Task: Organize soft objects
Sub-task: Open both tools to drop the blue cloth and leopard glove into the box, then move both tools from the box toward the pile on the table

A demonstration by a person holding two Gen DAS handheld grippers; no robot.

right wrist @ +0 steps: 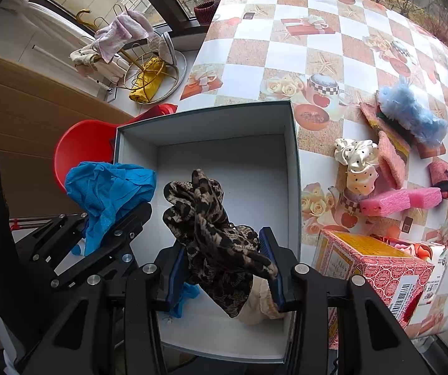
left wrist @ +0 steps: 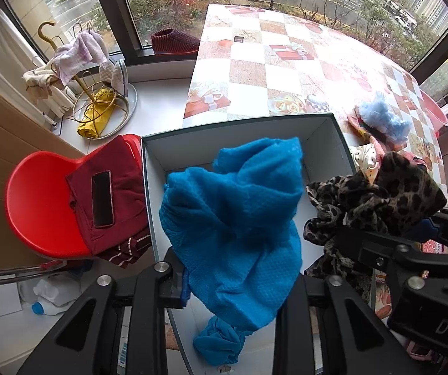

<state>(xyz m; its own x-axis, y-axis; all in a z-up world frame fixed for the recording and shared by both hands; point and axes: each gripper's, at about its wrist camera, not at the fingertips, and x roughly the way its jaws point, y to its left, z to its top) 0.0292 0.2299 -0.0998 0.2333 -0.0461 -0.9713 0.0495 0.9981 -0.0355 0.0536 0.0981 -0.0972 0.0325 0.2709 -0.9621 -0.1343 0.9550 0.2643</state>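
At the far left, a red chair (left wrist: 39,206) carries a dark red garment (left wrist: 111,193) with a phone (left wrist: 102,198) lying flat on top. Beyond it, on the window ledge, a gold wire rack (left wrist: 99,100) holds pale cloths and a yellow bundle.

Your left claw (left wrist: 233,284) is pinching the blue cloth (left wrist: 236,212); the cloth bunches up between its fingers and a tail droops below them. You hold it over the left part of the open box (right wrist: 292,168), which sits at the near left edge of the tabletop (right wrist: 286,31). The box has a white inside and a dark rim.

Your right claw (right wrist: 227,268) is pinching the leopard-print scarf (right wrist: 211,231) between its blue pads, over the near middle of the box. The scarf stands up above the fingers and hangs below them, with a cream piece of fabric (right wrist: 258,300) showing under it.

To the right of the box, on the checked tabletop, a red patterned carton (right wrist: 377,272) sits at the near edge. Farther away lie a cream dotted scrunchie (right wrist: 357,165), a pink foam block (right wrist: 399,201), a pink knitted piece (right wrist: 391,159), a rolled dark pink item (right wrist: 444,178) and a fluffy light blue item (right wrist: 411,112), all near one another and apart from the box.
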